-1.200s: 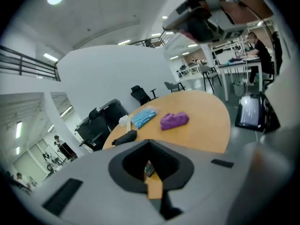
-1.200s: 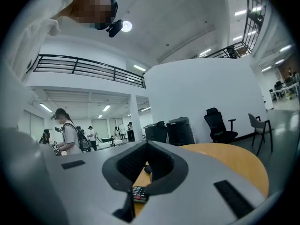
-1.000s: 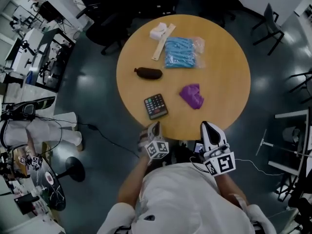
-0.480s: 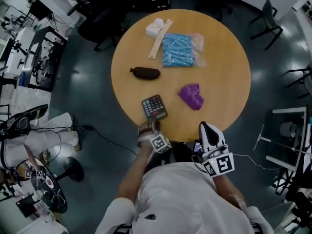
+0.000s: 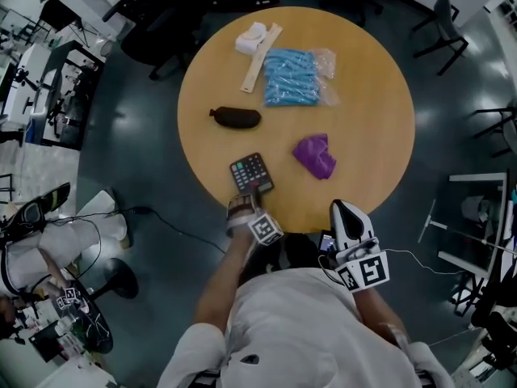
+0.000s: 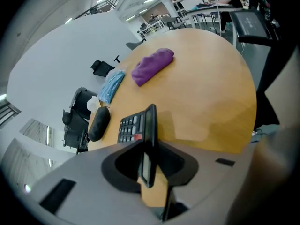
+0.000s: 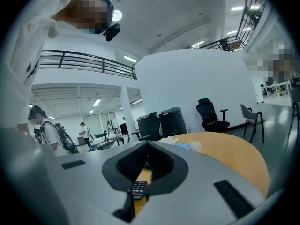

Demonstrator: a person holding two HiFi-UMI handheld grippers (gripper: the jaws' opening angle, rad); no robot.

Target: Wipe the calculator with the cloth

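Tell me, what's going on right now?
Left gripper just closing on calculator edge. Right gripper shut, empty. Purple cloth lies untouched. Nothing in the way.

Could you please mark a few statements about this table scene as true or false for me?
1. The purple cloth lies on the table, touched by neither gripper. True.
2. The jaws of the right gripper stand wide open. False: they are together, empty.
3. The near end of the calculator is between the jaws of the left gripper. True; they have just been closing on it.
4. The blue packet lies on the calculator. False: it lies across the table, beside a pale strip.
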